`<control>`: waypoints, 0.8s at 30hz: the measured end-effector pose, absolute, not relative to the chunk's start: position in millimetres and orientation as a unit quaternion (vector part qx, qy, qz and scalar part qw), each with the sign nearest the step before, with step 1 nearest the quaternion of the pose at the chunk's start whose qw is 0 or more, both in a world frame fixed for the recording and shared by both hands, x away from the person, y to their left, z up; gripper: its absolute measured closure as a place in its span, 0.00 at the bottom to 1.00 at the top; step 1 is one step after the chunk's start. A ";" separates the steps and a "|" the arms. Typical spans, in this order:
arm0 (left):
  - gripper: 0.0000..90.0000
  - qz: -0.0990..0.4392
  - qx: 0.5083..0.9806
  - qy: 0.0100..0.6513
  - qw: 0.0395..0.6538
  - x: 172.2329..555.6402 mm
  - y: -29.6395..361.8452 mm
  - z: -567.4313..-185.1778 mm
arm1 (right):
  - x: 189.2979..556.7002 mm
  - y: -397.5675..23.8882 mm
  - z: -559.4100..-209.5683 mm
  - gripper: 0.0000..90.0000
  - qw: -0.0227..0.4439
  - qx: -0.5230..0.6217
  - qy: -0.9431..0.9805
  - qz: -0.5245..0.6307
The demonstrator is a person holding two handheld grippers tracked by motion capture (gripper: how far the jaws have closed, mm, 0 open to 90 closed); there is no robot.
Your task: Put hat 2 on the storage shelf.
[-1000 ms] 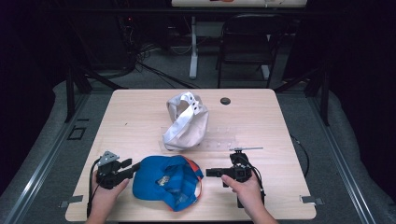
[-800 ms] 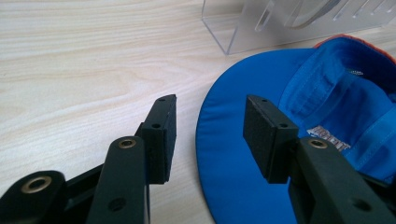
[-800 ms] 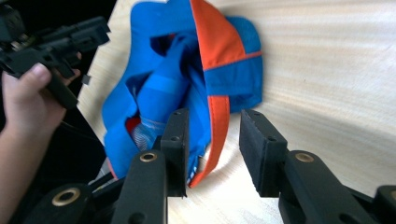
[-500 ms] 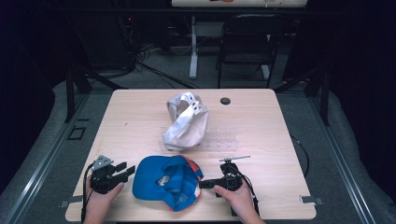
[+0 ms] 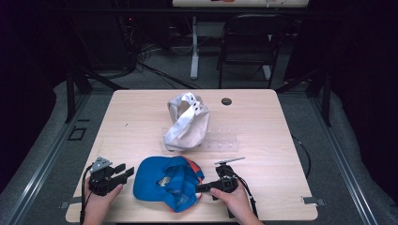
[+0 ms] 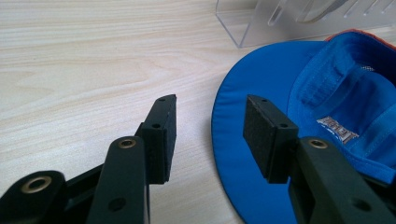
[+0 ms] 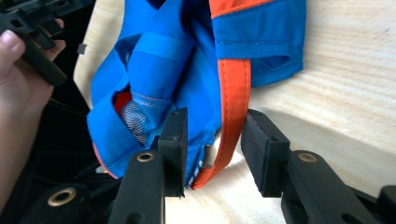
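At the left edge of the table (image 5: 141, 112), the left gripper (image 5: 123, 172) lies low with its jaws partly open and nothing between them; in the left gripper view the cap brim passes just under the right-hand pad (image 6: 261, 135), apparently not pinched. Risk: if this gripper closes where it is, only one pad meets the brim and the brim slides out sideways. The blue cap (image 5: 164, 180) lies upside down near the front edge of the table, between the two grippers, with the white cap (image 5: 185, 124) and the clear plastic stand (image 5: 220, 140) beyond it. To the right, the right gripper (image 5: 199, 188) has just been opening its jaws, which now straddle the orange strap (image 7: 231, 107) at the back of the cap; the pads stand off the strap on both sides, so it is not held. Risk: closing here may catch only the thin strap and a fold of blue cloth, and a lift would then let the cap swing or fold. Risk: a pull toward the front edge, which is close, could drag the cap off the table.
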State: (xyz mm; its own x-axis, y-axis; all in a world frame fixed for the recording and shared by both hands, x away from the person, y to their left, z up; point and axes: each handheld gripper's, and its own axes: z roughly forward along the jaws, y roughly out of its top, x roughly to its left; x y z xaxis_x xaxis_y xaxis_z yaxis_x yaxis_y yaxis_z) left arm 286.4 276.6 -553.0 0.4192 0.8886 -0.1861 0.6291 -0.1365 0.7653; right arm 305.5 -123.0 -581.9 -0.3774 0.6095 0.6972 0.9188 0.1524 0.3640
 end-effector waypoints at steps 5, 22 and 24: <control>0.61 0.160 0.737 0.514 0.409 286.6 276.3 -552.5 | 305.6 -126.6 -580.1 0.69 0.231 -0.518 -0.716 -0.407; 0.61 0.163 0.736 0.514 0.410 287.2 276.0 -552.8 | 305.0 -131.8 -574.4 0.86 0.239 -0.522 -0.704 -0.417; 0.61 0.165 0.735 0.514 0.410 287.4 275.6 -553.2 | 304.9 -132.5 -573.8 0.86 0.236 -0.524 -0.702 -0.420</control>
